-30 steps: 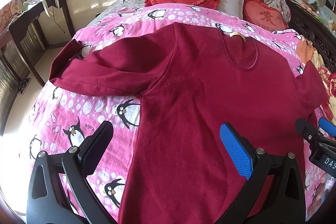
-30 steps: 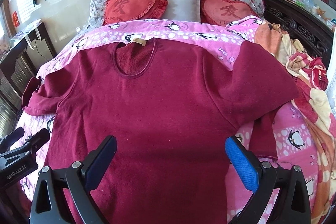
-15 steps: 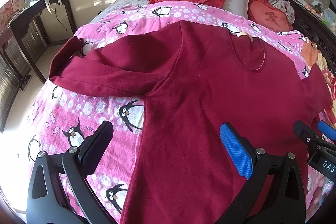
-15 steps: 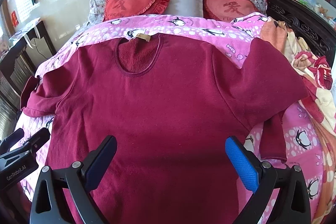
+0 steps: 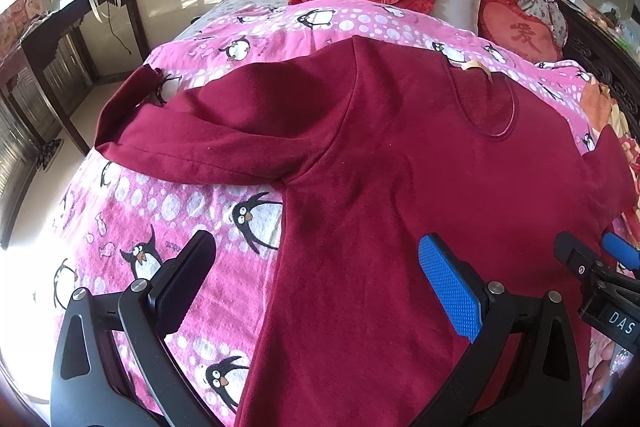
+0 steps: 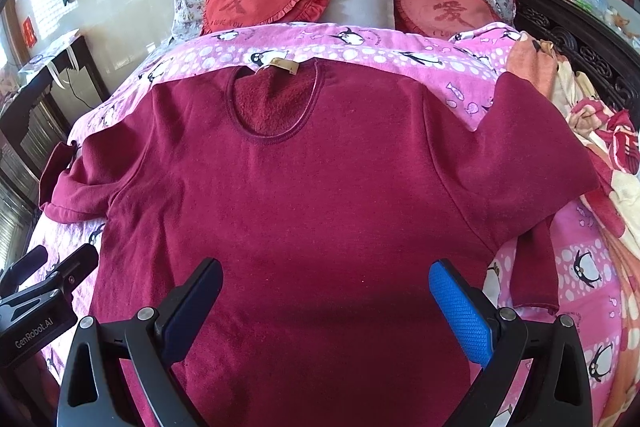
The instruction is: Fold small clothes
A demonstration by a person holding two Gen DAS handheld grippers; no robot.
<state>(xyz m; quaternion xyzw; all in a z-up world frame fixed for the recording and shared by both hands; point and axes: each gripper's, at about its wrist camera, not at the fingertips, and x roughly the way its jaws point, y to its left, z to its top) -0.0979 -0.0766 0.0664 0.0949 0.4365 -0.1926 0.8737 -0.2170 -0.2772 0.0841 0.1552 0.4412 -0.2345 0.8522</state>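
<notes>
We are hovering both grippers, left gripper [image 5: 316, 283] and right gripper [image 6: 326, 301], jaws spread, over the flat sweater [image 6: 320, 187]; next, pinching a sleeve [image 5: 208, 143] to fold inward.

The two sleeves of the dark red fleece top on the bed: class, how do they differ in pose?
1. The left sleeve stretches sideways across the pink penguin blanket; the right sleeve bends, its lower part hanging back toward the camera.
2. The left sleeve's cuff is turned up at the bed's edge; the right sleeve's cuff lies flat.
Both belong to the dark red fleece top, untouched by either gripper.
</notes>
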